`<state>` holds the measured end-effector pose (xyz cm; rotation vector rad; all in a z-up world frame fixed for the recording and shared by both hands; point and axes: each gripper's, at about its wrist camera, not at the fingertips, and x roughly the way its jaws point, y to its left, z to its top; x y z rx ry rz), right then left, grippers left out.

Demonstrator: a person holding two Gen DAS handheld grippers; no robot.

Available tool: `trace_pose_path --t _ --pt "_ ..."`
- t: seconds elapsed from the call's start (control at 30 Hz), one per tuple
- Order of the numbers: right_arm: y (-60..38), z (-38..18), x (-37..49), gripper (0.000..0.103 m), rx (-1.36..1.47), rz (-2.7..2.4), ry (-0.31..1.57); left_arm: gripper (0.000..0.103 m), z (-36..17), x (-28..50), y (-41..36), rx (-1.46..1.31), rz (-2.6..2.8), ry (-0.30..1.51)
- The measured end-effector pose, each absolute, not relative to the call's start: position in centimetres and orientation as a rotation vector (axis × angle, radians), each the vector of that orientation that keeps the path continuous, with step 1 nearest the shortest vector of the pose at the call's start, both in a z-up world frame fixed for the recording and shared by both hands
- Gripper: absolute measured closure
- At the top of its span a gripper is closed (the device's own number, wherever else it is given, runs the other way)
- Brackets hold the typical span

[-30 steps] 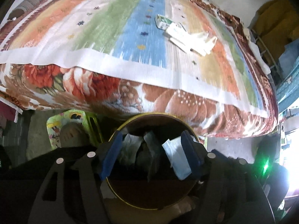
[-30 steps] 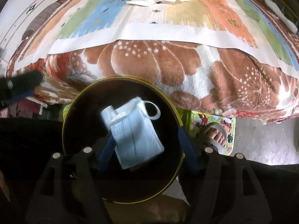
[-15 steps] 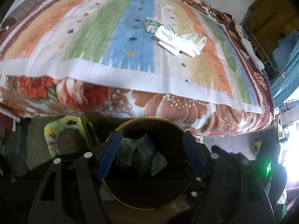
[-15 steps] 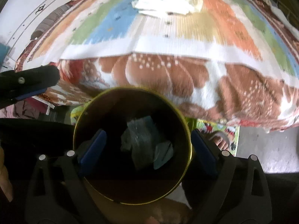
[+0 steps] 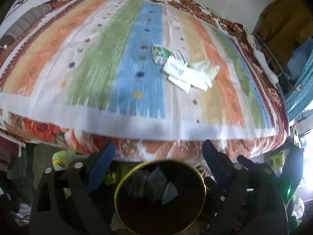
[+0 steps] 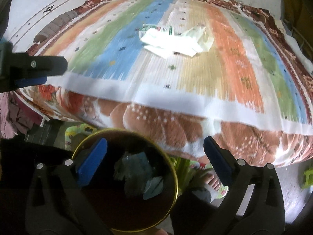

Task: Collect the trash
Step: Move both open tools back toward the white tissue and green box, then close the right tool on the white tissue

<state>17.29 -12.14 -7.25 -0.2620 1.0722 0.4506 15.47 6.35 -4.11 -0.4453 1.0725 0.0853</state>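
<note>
Spreading across both views, the bed (image 5: 121, 62) with its striped cover ends in a flowered edge just above the round bin (image 5: 160, 195). Crumpled papers (image 5: 187, 74) lie mid-bed, well apart from that edge. Both the left claw (image 5: 158, 164) and right claw (image 6: 154, 156) are opening, empty, over the bin's scraps (image 6: 137, 172).

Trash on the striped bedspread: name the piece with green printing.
The small green-and-white printed carton, at the pile's far left end over the blue stripe. The flat white paper pieces and the crumpled pale plastic bag show no green print.
</note>
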Motion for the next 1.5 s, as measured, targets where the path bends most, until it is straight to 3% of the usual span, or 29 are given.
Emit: trace_pose_path --t 0.1,0.97,1.27,1.5 --pt "-12.3 -6.8 18.8 0.009 -0.236 0.445 1.070 0.006 -3.9 16.6 6.9 -0.427 0.102 1.048" --pt "-12.9 -7.6 31.6 0.012 -0.118 0.392 1.105 0.006 -5.9 26.7 11.7 -0.400 0.018 0.952" --pt "-12.3 -9.2 35.0 0.022 -0.100 0.411 1.133 0.006 -7.8 29.7 12.5 -0.352 -0.050 0.941" --pt "-11.8 -10.9 37.4 0.041 -0.070 0.416 1.176 0.006 -9.2 32.0 11.6 -0.221 -0.127 0.969"
